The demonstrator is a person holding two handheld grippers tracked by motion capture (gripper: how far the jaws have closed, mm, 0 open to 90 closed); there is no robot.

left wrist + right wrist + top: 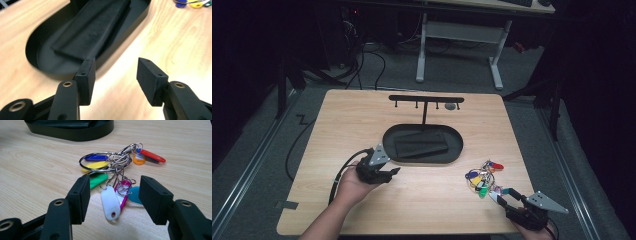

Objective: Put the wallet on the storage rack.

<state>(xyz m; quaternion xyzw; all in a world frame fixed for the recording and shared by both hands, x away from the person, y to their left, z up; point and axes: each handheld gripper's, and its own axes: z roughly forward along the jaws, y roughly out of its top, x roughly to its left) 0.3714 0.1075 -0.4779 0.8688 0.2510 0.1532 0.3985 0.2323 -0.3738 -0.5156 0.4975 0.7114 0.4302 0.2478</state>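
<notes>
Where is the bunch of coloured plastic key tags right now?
The bunch of coloured plastic key tags lies on the wooden table, right of the black oval tray, just ahead of the open right tongs.

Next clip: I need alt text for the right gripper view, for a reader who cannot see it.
The right gripper, jaws open, points at a bunch of coloured key tags on metal rings lying on a wooden table; a white tag lies between the jaws. A black oval tray sits behind the bunch at the top.
</notes>
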